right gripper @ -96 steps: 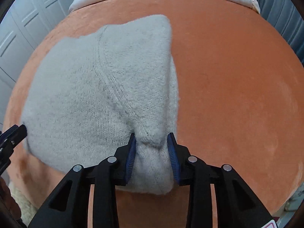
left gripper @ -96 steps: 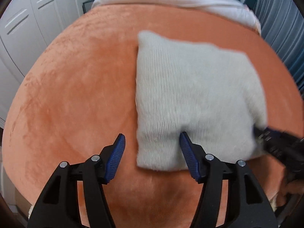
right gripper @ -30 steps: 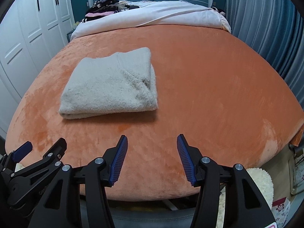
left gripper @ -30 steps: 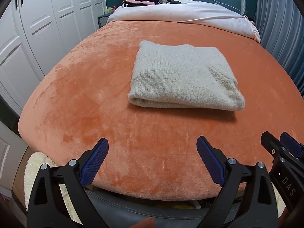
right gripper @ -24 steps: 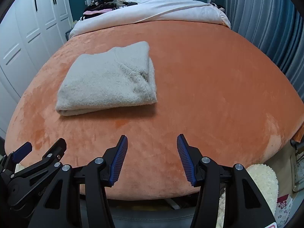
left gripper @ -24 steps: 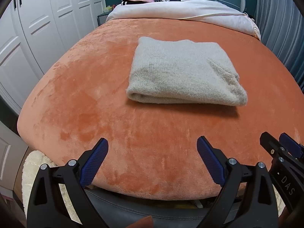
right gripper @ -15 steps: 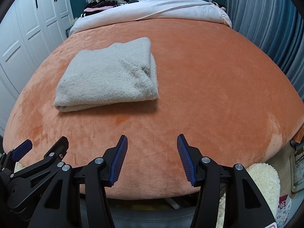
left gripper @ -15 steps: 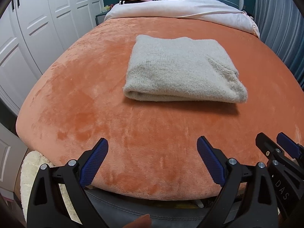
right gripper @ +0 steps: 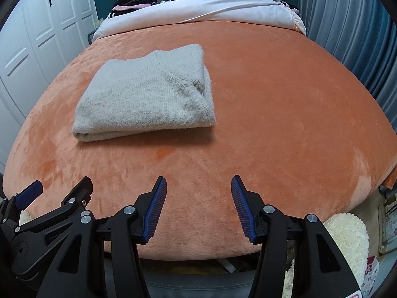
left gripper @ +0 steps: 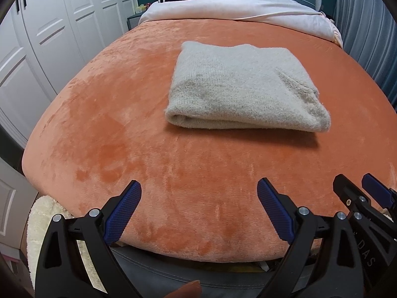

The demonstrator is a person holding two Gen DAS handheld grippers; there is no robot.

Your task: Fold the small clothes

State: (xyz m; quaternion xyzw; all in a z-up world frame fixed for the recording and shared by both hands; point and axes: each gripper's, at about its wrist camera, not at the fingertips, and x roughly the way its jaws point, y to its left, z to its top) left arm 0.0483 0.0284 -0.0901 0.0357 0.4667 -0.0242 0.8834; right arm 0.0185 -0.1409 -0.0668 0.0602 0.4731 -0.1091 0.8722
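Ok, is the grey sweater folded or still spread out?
Folded. The sweater lies as a compact rectangle on the orange blanket, with stacked layers showing at its near edge. Both the left gripper and right gripper are open, clear of it.

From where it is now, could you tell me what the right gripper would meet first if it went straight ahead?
Probably bare orange blanket; the right gripper points just right of the folded sweater, though depth is unclear.

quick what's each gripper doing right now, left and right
Left gripper: open, holding nothing.
Right gripper: open, holding nothing; the folded sweater lies apart on the bed.
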